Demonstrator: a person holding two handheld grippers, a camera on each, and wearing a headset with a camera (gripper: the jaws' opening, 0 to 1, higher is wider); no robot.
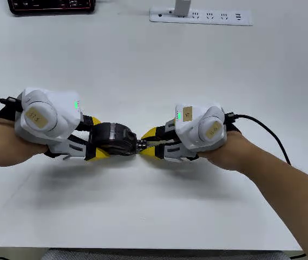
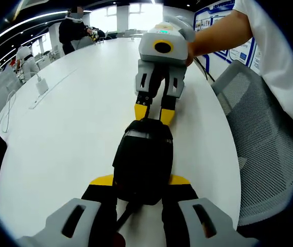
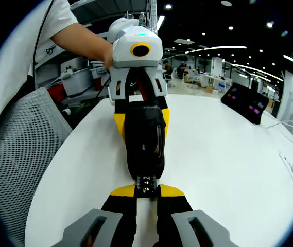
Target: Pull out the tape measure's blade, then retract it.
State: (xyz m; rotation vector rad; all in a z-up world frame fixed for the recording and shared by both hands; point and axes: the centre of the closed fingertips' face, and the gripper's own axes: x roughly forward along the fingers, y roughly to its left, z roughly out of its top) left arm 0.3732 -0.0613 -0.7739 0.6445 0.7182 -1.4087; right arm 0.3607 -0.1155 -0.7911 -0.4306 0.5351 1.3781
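Fingers (image 1: 99, 154) of the left gripper (image 1: 97, 137) are clamped on the two sides of the tape measure (image 1: 113, 139), which lies low on the white surface (image 1: 154, 206) in front of the person in the head view. That grip seems meant to anchor the case so it cannot slide when the strip is drawn. Facing it tip to tip, the right gripper (image 1: 149, 143) has its fingers closed on the end of the blade (image 1: 141, 144), right at the mouth of the case, so hardly any blade is out and the pull looks barely begun. A power strip (image 1: 200, 16) lies well apart at the far edge. From the left gripper view, the dark case sits between the yellow tips with its mouth pointing straight at the other gripper, which lines the two up for a straight draw. From the right gripper view, the yellow tips pinch a short printed tab of blade just beside the case, held flat and level. A square hold like this should stop the end slipping free as the hands part.
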